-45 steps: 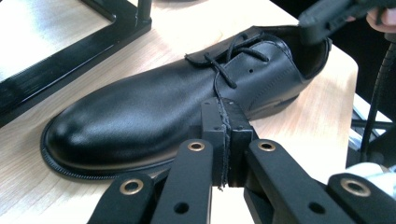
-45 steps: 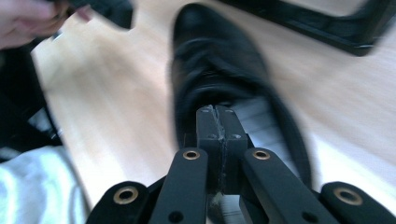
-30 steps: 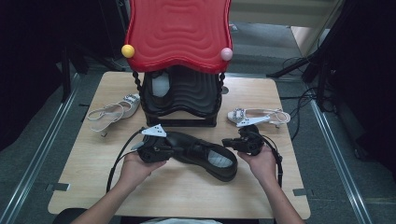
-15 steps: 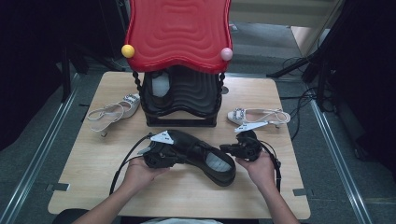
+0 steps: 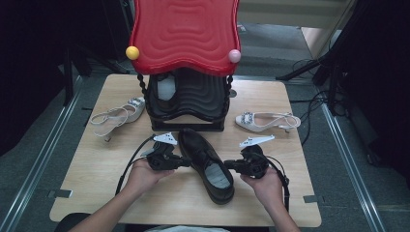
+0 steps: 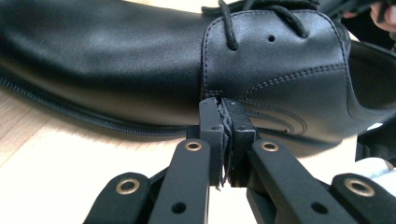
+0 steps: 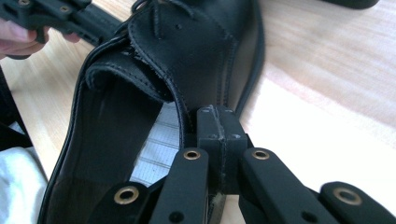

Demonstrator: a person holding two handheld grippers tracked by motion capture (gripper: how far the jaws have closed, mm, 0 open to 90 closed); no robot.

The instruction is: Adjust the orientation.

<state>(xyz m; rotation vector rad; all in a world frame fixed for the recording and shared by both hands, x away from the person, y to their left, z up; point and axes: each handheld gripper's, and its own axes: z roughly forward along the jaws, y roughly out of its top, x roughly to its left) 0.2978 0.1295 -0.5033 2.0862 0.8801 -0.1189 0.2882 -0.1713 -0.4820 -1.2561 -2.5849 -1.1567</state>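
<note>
Light wooden table (image 5: 96,193) on a grey floor (image 5: 38,145). Black ribbed shoe rack (image 5: 193,99) at the table's far middle, with a red wavy top panel (image 5: 186,34), a yellow ball (image 5: 132,52) at its left corner, a pink ball (image 5: 234,55) at its right. Something pale inside the rack (image 5: 167,89) (can't tell what). White slingback heel (image 5: 113,116) left of the rack, another (image 5: 266,121) right of it. Black cables (image 5: 314,104) beyond the table's right edge.

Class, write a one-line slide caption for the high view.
Two shut hand-held grippers, left and right, flank a black shoe before a red-topped rack.
</note>
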